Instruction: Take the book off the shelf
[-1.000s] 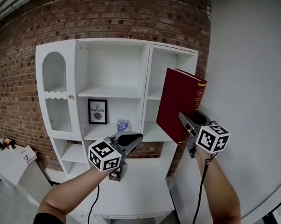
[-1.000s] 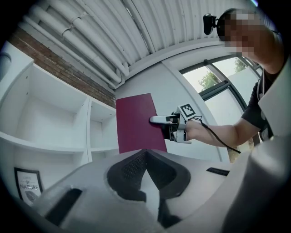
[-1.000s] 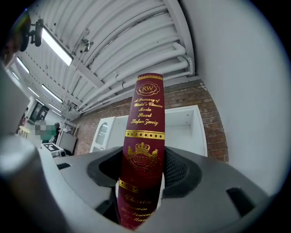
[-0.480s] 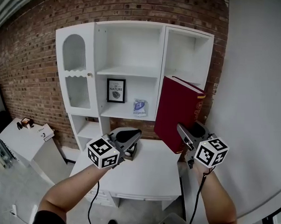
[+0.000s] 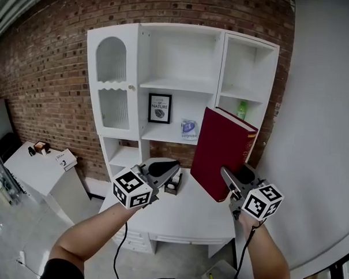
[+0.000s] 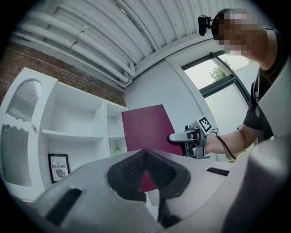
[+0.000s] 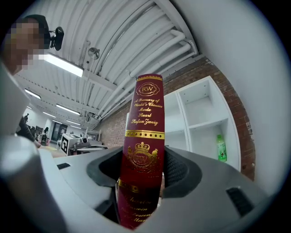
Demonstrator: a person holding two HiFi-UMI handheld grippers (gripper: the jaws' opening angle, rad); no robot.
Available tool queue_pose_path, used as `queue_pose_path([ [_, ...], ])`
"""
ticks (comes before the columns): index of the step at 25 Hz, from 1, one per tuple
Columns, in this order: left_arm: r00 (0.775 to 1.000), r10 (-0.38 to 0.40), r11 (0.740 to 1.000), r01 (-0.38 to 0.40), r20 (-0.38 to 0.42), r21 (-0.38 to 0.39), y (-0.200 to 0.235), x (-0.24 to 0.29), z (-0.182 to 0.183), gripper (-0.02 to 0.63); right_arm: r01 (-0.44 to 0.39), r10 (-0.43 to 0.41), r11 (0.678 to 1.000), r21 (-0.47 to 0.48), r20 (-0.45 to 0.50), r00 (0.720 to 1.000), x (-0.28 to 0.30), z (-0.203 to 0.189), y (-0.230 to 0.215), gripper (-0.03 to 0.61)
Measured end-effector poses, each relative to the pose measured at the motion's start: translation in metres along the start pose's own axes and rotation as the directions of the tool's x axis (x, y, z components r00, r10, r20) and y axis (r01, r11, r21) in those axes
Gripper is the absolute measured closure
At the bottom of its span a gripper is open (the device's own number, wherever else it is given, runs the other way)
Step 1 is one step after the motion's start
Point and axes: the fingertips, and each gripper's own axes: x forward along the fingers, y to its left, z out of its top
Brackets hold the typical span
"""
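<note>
Right gripper [image 5: 235, 174] clamped on the spine of the dark red book [image 5: 221, 148], which is upright, slightly tilted, off and out in front of the white shelf unit [image 5: 180, 85], while left gripper [image 5: 168, 168] has jaws closed together on nothing

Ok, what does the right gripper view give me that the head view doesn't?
Only the right gripper view: legible gold lettering and a crest on the spine of the dark red hardcover book, with the jaws of the right gripper pressed on either side of that spine; ceiling pipes and strip lights overhead.
Only the head view: the left gripper, empty with jaws together; the framed black-and-white picture; the white desktop.
Both: the book, clear of the white shelf unit, the green bottle in its right compartment, and the red brick wall.
</note>
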Motion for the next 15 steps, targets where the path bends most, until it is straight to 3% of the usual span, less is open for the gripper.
queue_pose_path([
  [5,0.997,-0.051,0.991,0.057,0.054,-0.122,-0.004,-0.048,0.008,0.606,-0.012,0.011,0.999,0.035,0.014,1.0,0.012,-0.013,0.045,0.342],
  [10,0.997,-0.064,0.994,0.067,0.034,-0.089,-0.015,-0.1,-0.002,0.606,0.008,-0.009,0.996,0.086,0.005,1.0,0.014,-0.046,0.087,0.342],
  [15,0.994,-0.111,0.981,0.112,0.016,-0.156,-0.036,-0.144,-0.031,0.606,0.015,-0.012,0.99,0.137,-0.021,1.0,0.003,-0.086,0.137,0.342],
])
